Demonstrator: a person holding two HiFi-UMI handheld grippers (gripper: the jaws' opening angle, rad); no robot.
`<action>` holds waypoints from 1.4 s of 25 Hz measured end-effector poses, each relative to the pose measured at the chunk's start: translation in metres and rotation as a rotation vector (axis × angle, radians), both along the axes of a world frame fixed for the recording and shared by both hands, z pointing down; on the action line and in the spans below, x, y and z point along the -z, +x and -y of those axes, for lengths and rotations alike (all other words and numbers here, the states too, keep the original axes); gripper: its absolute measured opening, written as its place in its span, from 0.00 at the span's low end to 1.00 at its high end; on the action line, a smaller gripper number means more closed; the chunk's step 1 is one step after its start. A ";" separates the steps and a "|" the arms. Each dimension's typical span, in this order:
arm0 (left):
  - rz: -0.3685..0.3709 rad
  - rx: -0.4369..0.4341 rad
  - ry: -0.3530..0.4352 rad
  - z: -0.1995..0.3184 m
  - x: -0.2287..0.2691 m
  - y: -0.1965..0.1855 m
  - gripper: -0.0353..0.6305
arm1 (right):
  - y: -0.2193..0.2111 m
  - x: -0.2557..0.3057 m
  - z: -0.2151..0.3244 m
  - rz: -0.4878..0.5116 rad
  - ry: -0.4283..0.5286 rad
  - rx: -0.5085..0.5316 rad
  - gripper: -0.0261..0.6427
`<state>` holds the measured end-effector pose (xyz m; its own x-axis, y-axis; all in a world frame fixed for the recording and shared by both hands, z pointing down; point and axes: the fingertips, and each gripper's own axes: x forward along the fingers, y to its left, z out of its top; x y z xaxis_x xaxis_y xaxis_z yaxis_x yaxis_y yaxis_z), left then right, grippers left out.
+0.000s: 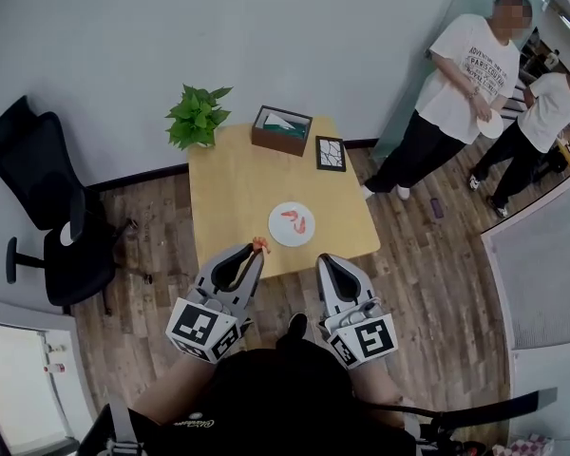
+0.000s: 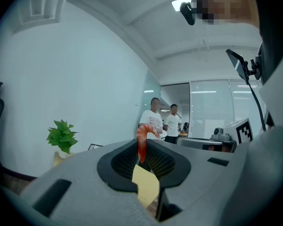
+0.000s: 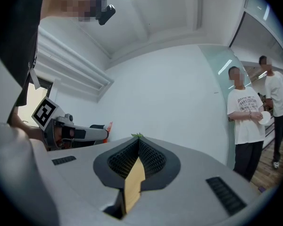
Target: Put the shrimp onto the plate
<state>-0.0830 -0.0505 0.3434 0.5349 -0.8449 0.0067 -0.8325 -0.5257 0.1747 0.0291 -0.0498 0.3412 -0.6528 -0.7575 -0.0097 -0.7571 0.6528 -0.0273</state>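
The left hand-held gripper (image 1: 256, 252) is clenched on an orange shrimp (image 2: 141, 143), held upright between its tips just over the near edge of the wooden worktop (image 1: 230, 180). Beyond it on the worktop sits a white plate (image 1: 276, 235) carrying more shrimp (image 1: 295, 220). The right hand-held gripper (image 1: 325, 260) is clenched tight, empty.

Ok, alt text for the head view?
The left gripper holds a shrimp in its fingers by the near edge of a table, short of a plate with more shrimp. The right gripper is shut and empty.
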 end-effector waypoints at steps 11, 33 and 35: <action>0.042 0.090 0.029 0.085 0.021 0.051 0.14 | 0.053 0.014 0.087 0.024 0.016 0.086 0.04; 0.004 0.078 -0.025 0.132 0.002 0.022 0.14 | 0.011 0.009 0.135 0.012 -0.007 0.099 0.04; -0.002 0.074 -0.041 0.131 -0.004 0.018 0.14 | 0.007 0.006 0.134 0.008 -0.016 0.093 0.04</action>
<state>-0.0649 -0.1820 0.3473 0.4706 -0.8814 0.0407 -0.8687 -0.4548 0.1963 0.0359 -0.1842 0.3355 -0.7205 -0.6935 -0.0035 -0.6927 0.7199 -0.0442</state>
